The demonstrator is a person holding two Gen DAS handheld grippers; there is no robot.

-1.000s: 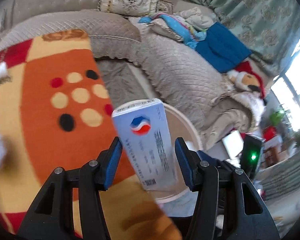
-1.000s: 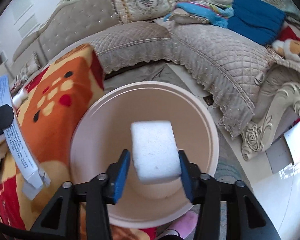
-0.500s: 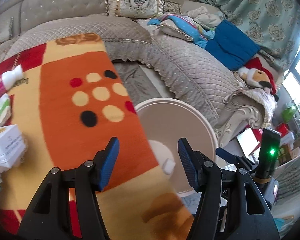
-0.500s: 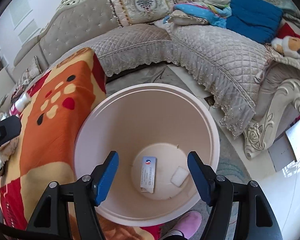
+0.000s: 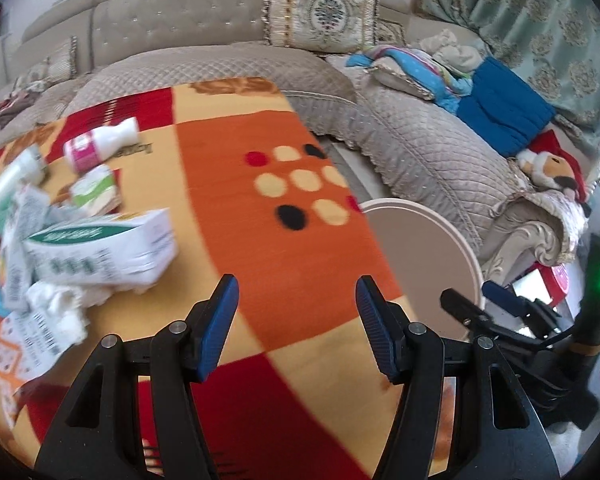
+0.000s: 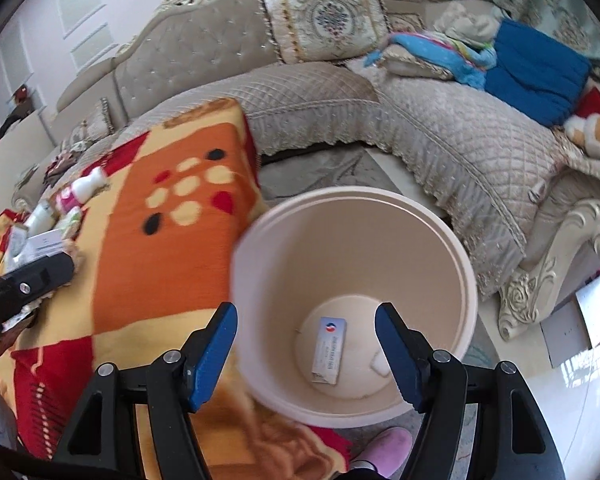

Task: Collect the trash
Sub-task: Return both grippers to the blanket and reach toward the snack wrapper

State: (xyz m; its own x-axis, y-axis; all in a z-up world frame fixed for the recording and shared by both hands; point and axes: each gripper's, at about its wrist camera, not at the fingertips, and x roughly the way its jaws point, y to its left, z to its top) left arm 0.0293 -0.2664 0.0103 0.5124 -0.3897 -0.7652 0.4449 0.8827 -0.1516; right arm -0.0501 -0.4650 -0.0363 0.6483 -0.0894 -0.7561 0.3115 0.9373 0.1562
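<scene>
Ribbed blue pads line both grippers, the left gripper (image 5: pixel 296 320) spread wide and empty over a fuzzy orange patterned blanket (image 5: pixel 260 152), the right gripper (image 6: pixel 306 344) likewise released above a smooth, round beige bin (image 6: pixel 452 248). A flat white carton (image 6: pixel 330 350) and a small white block (image 6: pixel 380 362) lie on the bin's bottom, while crumpled paper and boxes (image 5: pixel 100 248) clutter the blanket near a quilted grey sofa (image 5: pixel 420 148).
</scene>
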